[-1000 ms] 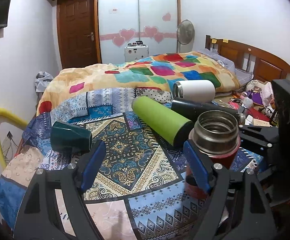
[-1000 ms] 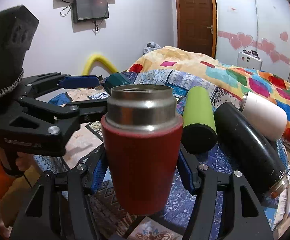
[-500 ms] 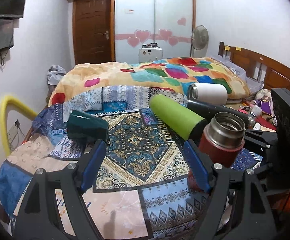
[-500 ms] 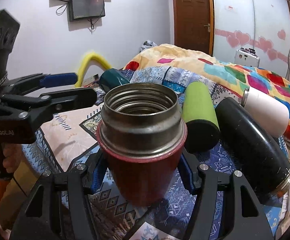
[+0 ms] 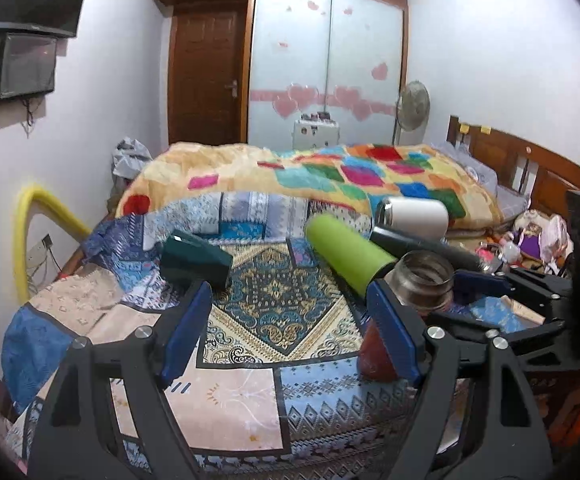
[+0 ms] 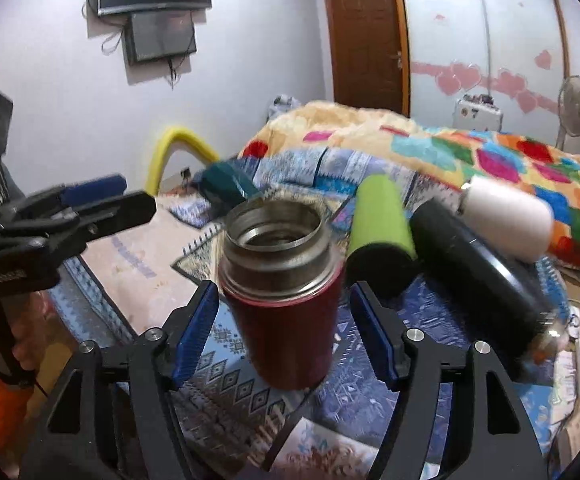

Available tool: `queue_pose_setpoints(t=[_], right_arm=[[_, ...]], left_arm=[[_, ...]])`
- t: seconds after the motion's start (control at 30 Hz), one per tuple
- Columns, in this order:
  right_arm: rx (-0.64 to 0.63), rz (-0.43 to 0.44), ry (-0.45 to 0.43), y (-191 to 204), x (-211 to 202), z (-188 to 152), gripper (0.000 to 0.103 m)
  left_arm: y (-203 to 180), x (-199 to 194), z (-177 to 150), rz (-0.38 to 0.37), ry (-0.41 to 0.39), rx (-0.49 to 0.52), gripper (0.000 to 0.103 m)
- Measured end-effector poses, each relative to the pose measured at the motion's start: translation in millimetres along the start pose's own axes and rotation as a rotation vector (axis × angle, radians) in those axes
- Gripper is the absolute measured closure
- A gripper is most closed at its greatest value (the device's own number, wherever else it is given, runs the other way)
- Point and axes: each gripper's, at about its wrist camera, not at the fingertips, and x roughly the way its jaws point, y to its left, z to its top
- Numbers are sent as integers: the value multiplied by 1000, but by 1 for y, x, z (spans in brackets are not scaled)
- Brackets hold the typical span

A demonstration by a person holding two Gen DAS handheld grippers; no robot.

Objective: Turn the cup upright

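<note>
So the red cup (image 6: 286, 300) is standing mouth-up on the patterned cloth (image 5: 274, 300), right between my right gripper (image 6: 284, 340) jaws. Those are spread wide, gaps on both sides, not touching it. My left gripper (image 5: 290, 332) is wide open too, holding nothing, just bare cloth between the pads. The cup sits just outside its right-hand pad. Past my right jaws the green bottle (image 6: 381, 232), black bottle (image 6: 477, 276) and white bottle (image 6: 505, 216) lie on their sides, crowding that side. A dark green cup (image 5: 196, 258) lies beyond my left jaw's left tip.
</note>
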Motion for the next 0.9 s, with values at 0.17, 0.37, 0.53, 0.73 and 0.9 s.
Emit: queue_pose_setpoints(t=[0.17, 0.37, 0.53, 0.73, 0.9], right_arm=[[-1, -35, -115, 10, -54, 12, 31], [22, -93, -269, 24, -116, 19, 27], [37, -129, -355, 33, -147, 18, 19], [70, -148, -399, 35, -162, 12, 8], [82, -166, -413, 36, -170, 5, 1]], left_arm=[[-15, -43, 7, 1, -92, -6, 23], [-33, -92, 11, 22, -191, -18, 22], [-52, -126, 8, 43, -252, -4, 20], [-66, -155, 5, 66, -321, 6, 8], [-71, -167, 2, 102, -352, 18, 0]])
